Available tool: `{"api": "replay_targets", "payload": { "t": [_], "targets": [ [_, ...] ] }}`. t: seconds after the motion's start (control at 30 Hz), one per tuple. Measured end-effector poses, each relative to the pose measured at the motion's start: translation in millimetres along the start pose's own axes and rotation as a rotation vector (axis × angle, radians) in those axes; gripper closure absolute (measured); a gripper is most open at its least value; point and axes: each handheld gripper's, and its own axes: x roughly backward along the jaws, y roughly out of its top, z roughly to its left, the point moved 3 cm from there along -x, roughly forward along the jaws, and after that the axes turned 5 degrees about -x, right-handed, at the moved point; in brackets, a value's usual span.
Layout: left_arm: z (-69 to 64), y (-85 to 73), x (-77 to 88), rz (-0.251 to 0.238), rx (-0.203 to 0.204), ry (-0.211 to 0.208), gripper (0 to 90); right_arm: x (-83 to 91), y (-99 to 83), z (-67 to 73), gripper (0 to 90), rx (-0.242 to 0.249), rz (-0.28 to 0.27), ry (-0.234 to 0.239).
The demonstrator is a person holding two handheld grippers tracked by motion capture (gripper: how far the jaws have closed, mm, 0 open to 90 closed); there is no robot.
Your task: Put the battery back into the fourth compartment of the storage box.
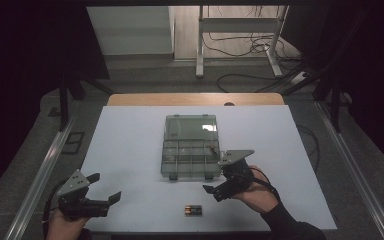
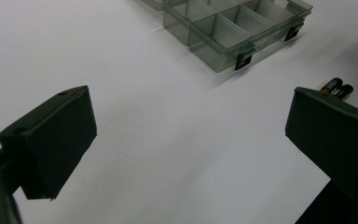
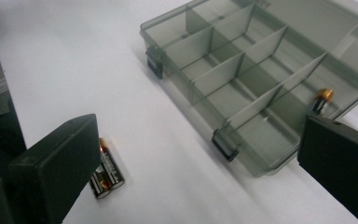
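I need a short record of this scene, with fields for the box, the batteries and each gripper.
box: clear compartment box, lid open, at mid table
box content: one battery in a compartment at the right end
loose batteries: two batteries side by side on the white table, in front of the box
left gripper: left gripper open, holds nothing, near the table's left front corner
right gripper: right gripper open, holds nothing, between box and loose batteries

one clear compartment box [image 1: 190, 147] is lying open on the white table [image 1: 130, 150]. two batteries [image 1: 193, 210] are lying side by side on the table, and one more battery [image 3: 323, 99] is sitting in a box compartment. two grippers are showing, left gripper [image 1: 106, 196] and right gripper [image 1: 213, 192].
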Motion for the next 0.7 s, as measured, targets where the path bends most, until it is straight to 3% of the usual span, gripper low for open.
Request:
{"api": "replay_targets", "payload": {
  "t": [0.2,0.53,0.7],
  "targets": [
    [0.0,0.0,0.0,0.000,0.001,0.000,2.5,-4.2,-4.4,4.1,0.0,-0.025,0.035,0.005],
    [-0.1,0.1,-0.1,0.002,0.000,0.001,2.5,-9.4,-5.5,15.8,0.1,-0.013,0.051,0.016],
    [0.0,0.1,-0.3,0.002,0.001,0.001,2.6,-11.0,-5.1,19.6,9.4,0.011,0.066,0.014]
  ]
}}
